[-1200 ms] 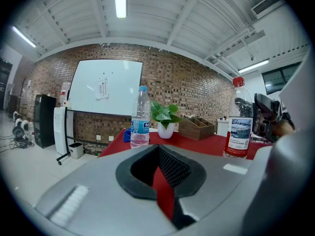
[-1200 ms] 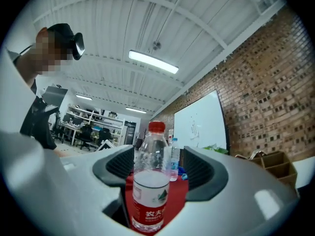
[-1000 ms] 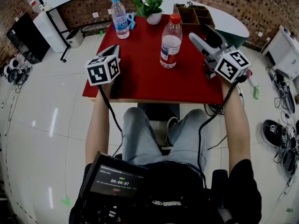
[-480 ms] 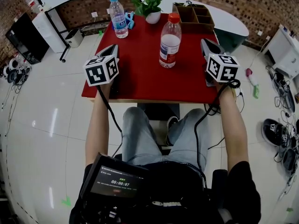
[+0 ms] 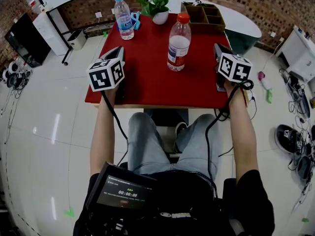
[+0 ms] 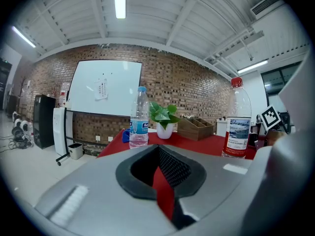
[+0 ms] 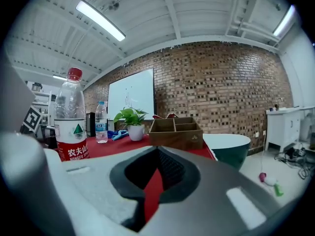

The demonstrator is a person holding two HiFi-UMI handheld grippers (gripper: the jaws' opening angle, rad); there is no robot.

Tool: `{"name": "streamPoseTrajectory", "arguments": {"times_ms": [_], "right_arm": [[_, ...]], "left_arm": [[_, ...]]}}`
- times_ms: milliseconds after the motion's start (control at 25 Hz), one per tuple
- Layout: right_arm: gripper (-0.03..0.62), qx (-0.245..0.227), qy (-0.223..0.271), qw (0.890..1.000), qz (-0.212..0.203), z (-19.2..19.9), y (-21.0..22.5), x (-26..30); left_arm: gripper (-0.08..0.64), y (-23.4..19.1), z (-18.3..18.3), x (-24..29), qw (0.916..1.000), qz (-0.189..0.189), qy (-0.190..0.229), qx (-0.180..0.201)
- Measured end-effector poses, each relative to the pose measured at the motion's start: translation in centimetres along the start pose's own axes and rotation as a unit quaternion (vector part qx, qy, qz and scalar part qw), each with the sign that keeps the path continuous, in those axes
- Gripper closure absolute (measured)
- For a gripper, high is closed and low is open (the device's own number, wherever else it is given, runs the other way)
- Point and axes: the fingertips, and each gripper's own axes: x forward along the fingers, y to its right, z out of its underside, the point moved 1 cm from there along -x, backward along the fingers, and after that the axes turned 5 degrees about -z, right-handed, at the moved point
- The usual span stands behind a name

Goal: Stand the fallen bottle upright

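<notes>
A clear bottle with a red cap and red label (image 5: 178,42) stands upright in the middle of the red table (image 5: 147,77); it also shows in the left gripper view (image 6: 237,119) and the right gripper view (image 7: 71,117). My left gripper (image 5: 119,50) rests over the table's left edge, jaws shut and empty (image 6: 158,154). At the table's right edge my right gripper (image 5: 217,48) lies about level, also shut on nothing (image 7: 156,154). Both grippers are well apart from the bottle.
A smaller blue-capped bottle (image 5: 123,17) stands at the table's far left corner, next to a potted plant (image 5: 157,6). A wooden divided box (image 5: 203,16) sits at the far right. The person's knees are under the near edge.
The right gripper has dropped from a raised, tilted pose to the table's right edge and its jaws have gone from open to shut. The left gripper and the bottle stayed put.
</notes>
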Motion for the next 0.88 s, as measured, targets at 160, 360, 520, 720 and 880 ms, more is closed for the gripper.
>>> {"name": "streamPoseTrajectory", "arguments": {"times_ms": [160, 360, 520, 720, 880], "right_arm": [[0.589, 0.0, 0.0, 1.0, 0.001, 0.02, 0.02, 0.04], [0.589, -0.002, 0.001, 1.0, -0.007, -0.03, -0.19, 0.0], [0.589, -0.002, 0.0, 1.0, -0.009, 0.05, -0.26, 0.13], [0.589, -0.003, 0.0, 1.0, -0.012, -0.04, -0.26, 0.1], [0.589, -0.002, 0.0, 1.0, -0.011, -0.02, -0.23, -0.02]], "left_arm": [[0.554, -0.04, 0.01, 0.02, 1.0, -0.001, 0.0, 0.0], [0.554, -0.01, -0.01, -0.05, 1.0, -0.001, 0.001, 0.0], [0.554, -0.07, 0.07, 0.01, 1.0, -0.001, 0.001, 0.0], [0.554, -0.06, -0.09, -0.02, 1.0, -0.003, 0.002, 0.0], [0.554, 0.04, -0.01, -0.06, 1.0, -0.002, 0.001, -0.001]]}}
